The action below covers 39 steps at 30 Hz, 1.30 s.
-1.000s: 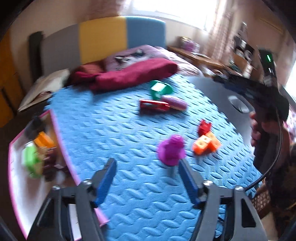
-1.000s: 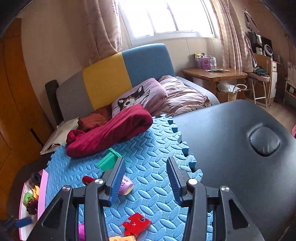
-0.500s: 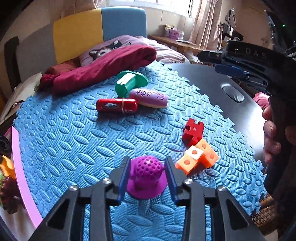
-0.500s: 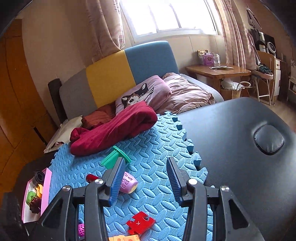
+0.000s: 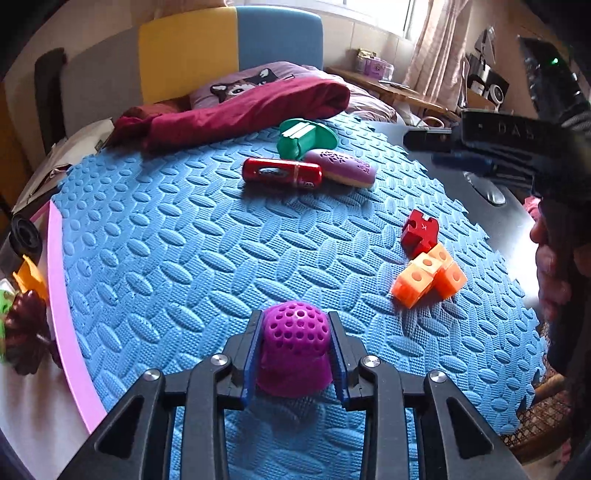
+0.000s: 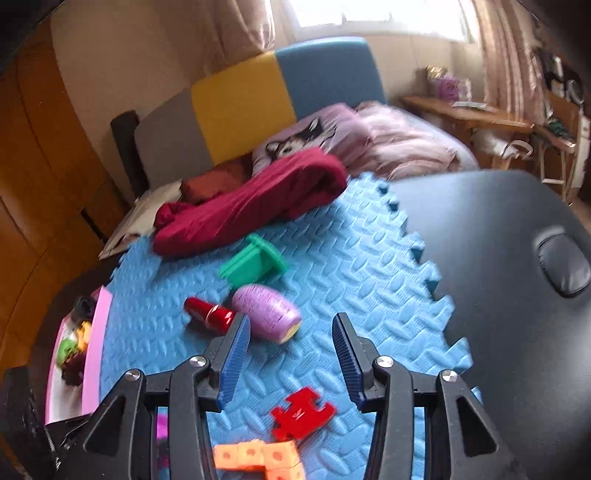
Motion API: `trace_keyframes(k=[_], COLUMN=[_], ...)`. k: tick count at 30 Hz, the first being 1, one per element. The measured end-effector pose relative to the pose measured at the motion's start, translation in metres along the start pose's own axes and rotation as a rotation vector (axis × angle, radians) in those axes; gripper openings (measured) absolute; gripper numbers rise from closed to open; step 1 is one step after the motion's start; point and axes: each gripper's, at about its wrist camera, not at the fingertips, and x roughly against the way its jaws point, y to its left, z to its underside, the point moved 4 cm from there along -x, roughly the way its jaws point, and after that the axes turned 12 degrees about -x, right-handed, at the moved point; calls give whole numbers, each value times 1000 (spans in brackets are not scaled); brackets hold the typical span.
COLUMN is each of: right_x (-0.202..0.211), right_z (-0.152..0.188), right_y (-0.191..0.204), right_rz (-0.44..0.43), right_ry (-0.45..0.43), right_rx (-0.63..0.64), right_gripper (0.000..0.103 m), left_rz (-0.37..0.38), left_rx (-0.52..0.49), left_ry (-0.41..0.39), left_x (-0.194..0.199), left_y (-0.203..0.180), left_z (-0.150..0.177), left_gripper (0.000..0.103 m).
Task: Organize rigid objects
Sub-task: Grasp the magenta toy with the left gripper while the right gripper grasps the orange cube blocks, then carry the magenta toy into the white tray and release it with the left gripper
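Left tool (image 5: 295,354) pinching purple perforated toy (image 5: 293,352); right tool (image 6: 290,354) spread, seemingly empty.

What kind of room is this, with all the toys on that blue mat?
Most likely a lived-in bedroom: a bed with a patchwork headboard, a dog-print pillow and a rumpled quilt, plus a curtained window.

A bedroom in a home: a bed (image 6: 388,147) with a pillow (image 6: 314,136) and padded headboard (image 6: 258,99) is sitting by a curtained window (image 6: 369,14), a wooden desk (image 6: 469,114) standing alongside.
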Motion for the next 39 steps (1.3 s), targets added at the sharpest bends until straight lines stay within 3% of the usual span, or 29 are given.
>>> trace_keyframes(k=[3, 7, 13, 21, 24, 27, 39], right_x=[3, 10, 11, -3, -20, -21, -19], right_z=[10, 31, 60, 76, 87, 90, 91], right_y=[11, 20, 24, 21, 21, 23, 21], right_rz=[0, -18, 41, 105, 141, 232, 222], right_ry=[27, 84, 134, 160, 215, 157, 124], right_rx=[43, 82, 145, 141, 150, 204, 191], right_gripper=[47, 71, 81, 81, 80, 60, 63], left_rz=[-4, 1, 0, 24, 10, -17, -56], left_rx=[9, 34, 62, 95, 97, 96, 72], left_ry=[-13, -26, -25, -29, -37, -30, -59], left_x=[4, 10, 19, 32, 36, 36, 34], left_y=[4, 10, 12, 9, 10, 11, 7], left_z=[7, 14, 26, 39, 42, 46, 46], left_gripper=[33, 33, 33, 33, 33, 33, 33])
